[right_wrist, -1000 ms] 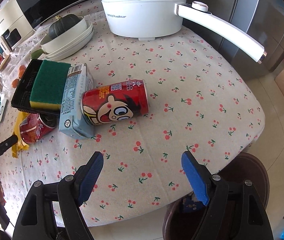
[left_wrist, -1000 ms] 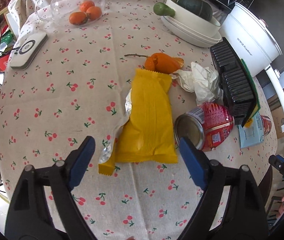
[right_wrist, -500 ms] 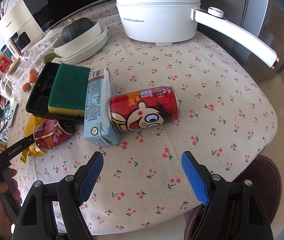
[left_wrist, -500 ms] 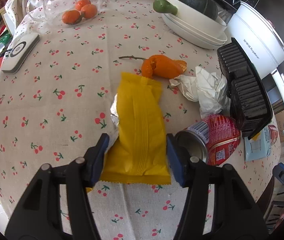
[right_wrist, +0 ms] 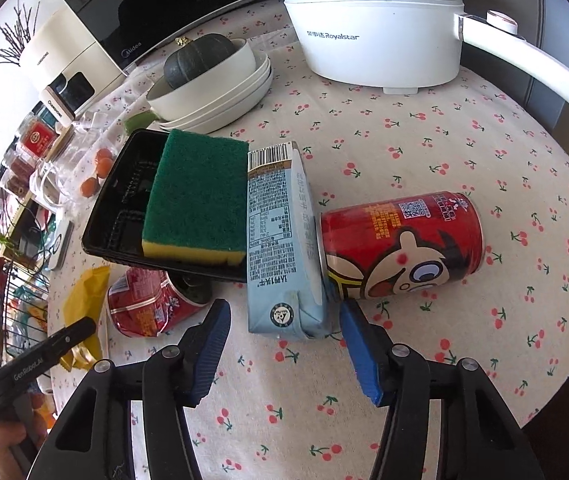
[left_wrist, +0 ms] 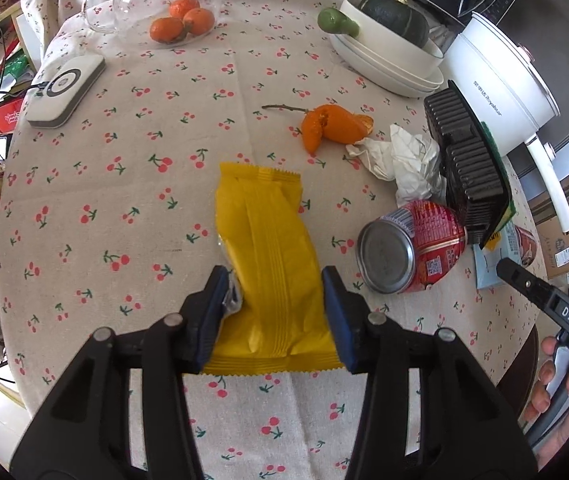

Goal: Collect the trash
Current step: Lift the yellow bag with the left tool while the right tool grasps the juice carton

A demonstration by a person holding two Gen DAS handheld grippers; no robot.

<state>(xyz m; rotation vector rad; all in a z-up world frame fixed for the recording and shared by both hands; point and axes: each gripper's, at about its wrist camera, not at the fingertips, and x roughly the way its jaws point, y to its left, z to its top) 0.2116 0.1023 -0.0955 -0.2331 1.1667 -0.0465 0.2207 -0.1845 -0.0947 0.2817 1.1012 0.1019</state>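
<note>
The left gripper (left_wrist: 274, 312) is closing with its pads against the near end of the one yellow wrapper (left_wrist: 270, 268), which lies on the cherry-print surface (left_wrist: 84, 184) just left of a crushed red can (left_wrist: 412, 248). The right gripper (right_wrist: 284, 346) is closing, half open, around the near end of the one blue carton (right_wrist: 280, 248), not yet pressing it. The carton lies between a black tray (right_wrist: 124, 200) holding one green sponge (right_wrist: 194, 196) and a second red can (right_wrist: 400, 244).
</note>
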